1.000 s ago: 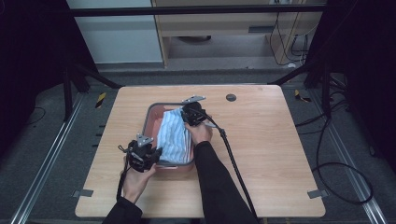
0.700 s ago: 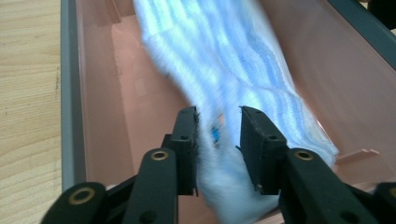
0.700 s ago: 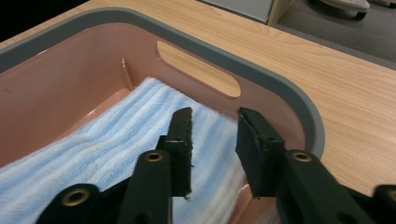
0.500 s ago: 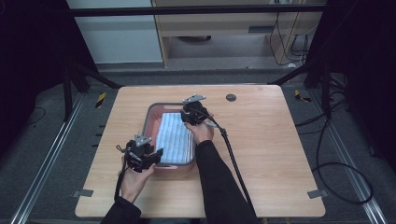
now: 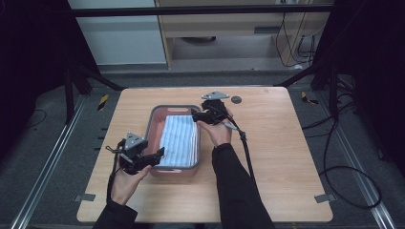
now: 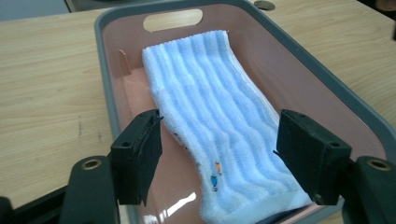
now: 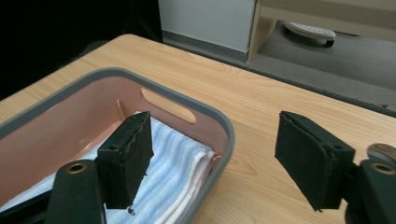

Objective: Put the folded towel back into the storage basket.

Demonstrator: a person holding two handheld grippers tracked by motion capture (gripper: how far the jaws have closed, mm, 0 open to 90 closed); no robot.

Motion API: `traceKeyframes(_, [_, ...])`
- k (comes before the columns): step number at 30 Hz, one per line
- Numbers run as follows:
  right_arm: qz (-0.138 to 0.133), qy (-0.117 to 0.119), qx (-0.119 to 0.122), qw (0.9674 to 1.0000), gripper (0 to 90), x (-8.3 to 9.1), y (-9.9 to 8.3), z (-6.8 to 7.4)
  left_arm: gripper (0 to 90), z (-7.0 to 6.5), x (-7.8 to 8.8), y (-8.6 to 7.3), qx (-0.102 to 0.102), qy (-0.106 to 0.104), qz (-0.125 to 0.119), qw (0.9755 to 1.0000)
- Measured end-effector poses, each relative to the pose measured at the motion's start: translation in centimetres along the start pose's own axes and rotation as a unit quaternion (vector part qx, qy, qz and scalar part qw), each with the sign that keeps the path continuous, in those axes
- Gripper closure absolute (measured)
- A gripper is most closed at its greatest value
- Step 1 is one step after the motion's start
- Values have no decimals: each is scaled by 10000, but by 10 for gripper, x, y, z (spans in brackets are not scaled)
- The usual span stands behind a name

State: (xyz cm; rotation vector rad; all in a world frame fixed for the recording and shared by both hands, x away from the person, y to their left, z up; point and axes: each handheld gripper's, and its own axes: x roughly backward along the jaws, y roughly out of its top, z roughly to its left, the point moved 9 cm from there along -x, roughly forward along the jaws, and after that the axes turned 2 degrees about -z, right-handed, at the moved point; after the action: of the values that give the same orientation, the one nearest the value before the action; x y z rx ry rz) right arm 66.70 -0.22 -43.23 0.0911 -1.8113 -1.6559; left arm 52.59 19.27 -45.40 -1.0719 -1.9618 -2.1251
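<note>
Both hand-held grippers have let go since the earlier frames: then they were clamped on the ends of the towel (image 5: pixel 179 140), now the left hand-held gripper (image 5: pixel 154 158) and right hand-held gripper (image 5: pixel 197 116) have just been opening, jaws spread wide, nothing between the pads. Right one has pulled back to the far right corner of the bin (image 5: pixel 152 125); left one sits at the near left corner, jaws over the rim. Towel is folded, blue-and-white striped, lying flat along the right side of the pink bin with the grey rim, in the middle of the tabletop (image 5: pixel 277 157). Left gripper view shows it running lengthwise toward the handle slot (image 6: pixel 173 19), near end slightly bunched. Reads as placement done: towel released in the bin, hands clearing off.
</note>
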Motion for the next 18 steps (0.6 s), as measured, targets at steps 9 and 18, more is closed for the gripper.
traceKeyframes(9, [-109, -28, -246, 9996, 199, 46, -16, -32, 217, 30, 14, -3, 26, 112, -53, 9999])
traceKeyframes(18, [-112, 25, -465, 9989, 167, 93, -48, -61, 187, 52, 21, -13, -41, 232, -40, 9997])
